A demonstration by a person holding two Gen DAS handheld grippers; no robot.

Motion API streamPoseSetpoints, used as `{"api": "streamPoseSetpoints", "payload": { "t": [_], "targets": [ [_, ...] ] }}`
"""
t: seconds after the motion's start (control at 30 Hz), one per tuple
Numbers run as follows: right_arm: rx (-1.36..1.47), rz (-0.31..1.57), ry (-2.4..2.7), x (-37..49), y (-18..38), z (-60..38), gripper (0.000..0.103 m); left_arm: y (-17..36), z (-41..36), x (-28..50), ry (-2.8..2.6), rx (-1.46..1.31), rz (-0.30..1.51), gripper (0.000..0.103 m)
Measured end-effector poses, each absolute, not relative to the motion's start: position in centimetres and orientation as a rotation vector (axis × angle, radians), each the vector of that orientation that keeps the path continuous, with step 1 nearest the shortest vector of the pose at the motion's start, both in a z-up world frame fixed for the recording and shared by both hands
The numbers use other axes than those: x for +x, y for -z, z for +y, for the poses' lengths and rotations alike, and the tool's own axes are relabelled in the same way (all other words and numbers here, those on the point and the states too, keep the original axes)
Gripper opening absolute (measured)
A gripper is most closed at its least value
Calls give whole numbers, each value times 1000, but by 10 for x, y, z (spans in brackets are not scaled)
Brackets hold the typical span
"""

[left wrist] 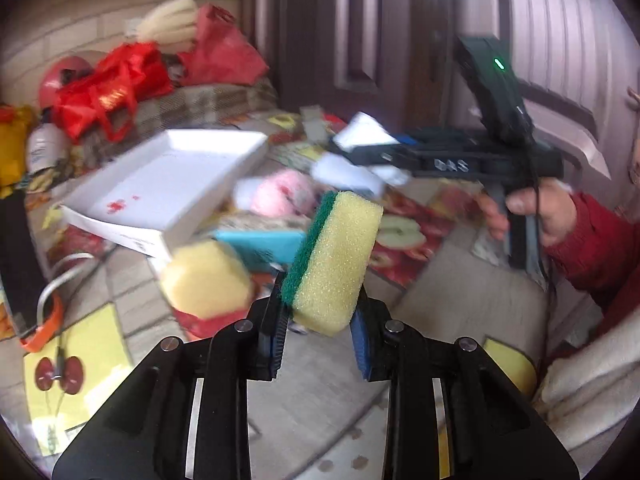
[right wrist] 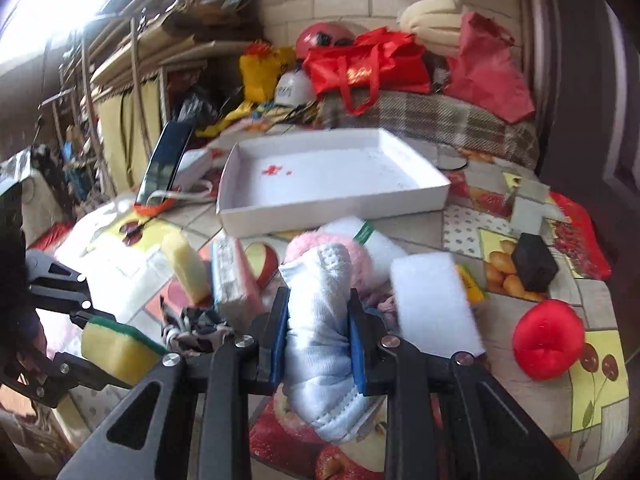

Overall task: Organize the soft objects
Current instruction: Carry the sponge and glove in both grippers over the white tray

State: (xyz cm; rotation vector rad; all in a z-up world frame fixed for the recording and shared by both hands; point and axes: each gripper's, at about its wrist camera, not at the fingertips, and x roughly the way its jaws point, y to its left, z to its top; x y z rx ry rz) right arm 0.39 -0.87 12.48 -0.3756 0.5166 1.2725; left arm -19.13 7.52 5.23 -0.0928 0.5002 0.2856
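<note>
Right wrist view — right tongs (right wrist: pixel 318 330) tight on white cloth (right wrist: pixel 320 344), left tongs (left wrist: pixel 322 314) on sponge (left wrist: pixel 334 264) — white tray (right wrist: pixel 336 204) beyond.

Fruit-print tablecloth (right wrist: pixel 520 240) bears white tray (right wrist: pixel 332 208), red cushion (right wrist: pixel 548 338), black block (right wrist: pixel 534 262)

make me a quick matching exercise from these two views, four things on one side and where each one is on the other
Things:
1. sponge
2. rolled cloth
3. white tray
4. red ball

Places:
A. on the tablecloth, right of the right gripper
B. clamped in the left gripper
C. clamped in the right gripper
D. far side of the table, nothing in it but a red stain

Pairs: 1-B, 2-C, 3-D, 4-A
</note>
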Motion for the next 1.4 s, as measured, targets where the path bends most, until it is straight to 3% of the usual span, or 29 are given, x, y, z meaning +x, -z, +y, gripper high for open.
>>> {"api": "streamPoseSetpoints", "payload": {
  "t": [0.17,0.33,0.83,1.4],
  "targets": [
    [-180,520,-1132,33,-126,-20,26,-59,132,-220,-681,-173,326,27],
    [-226,463,-1067,27,-109,-4,26,-50,179,-213,-815,-239,328,27],
    [-242,341,-1137,15,-108,84,26,-51,229,-159,-896,-203,298,27],
    [-245,411,-1322,-13,-102,160,27,-52,264,-124,-956,-201,314,28]
  ]
}}
